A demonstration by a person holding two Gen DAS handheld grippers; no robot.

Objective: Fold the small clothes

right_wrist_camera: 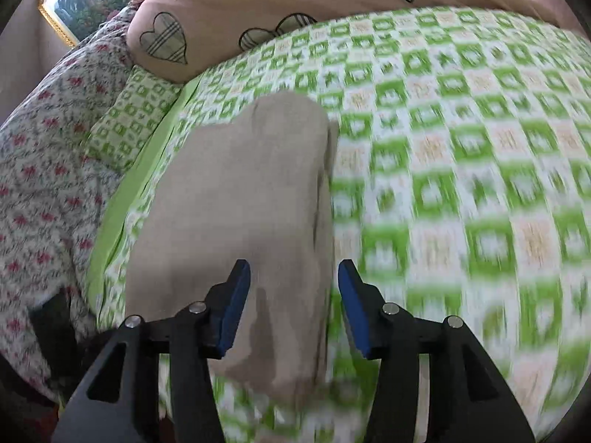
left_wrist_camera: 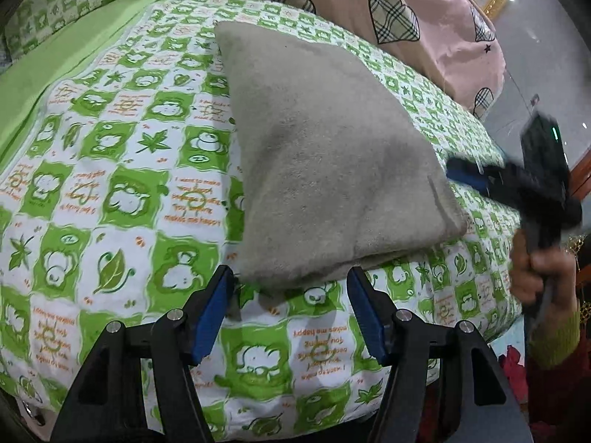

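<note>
A grey folded cloth (left_wrist_camera: 325, 155) lies flat on the green and white patterned bedsheet (left_wrist_camera: 110, 184). My left gripper (left_wrist_camera: 291, 317) is open and empty, just in front of the cloth's near edge. My right gripper (right_wrist_camera: 293, 302) is open and empty, hovering above the cloth's near right edge (right_wrist_camera: 240, 203); that view is motion blurred. The right gripper also shows in the left wrist view (left_wrist_camera: 465, 175), held by a hand at the cloth's right corner.
A pink quilt with plaid hearts (left_wrist_camera: 388, 11) lies along the far side of the bed. A flower-print blanket (right_wrist_camera: 44, 184) and a small green patterned pillow (right_wrist_camera: 129, 129) lie at the left. The bed edge (left_wrist_camera: 480, 313) runs near the right hand.
</note>
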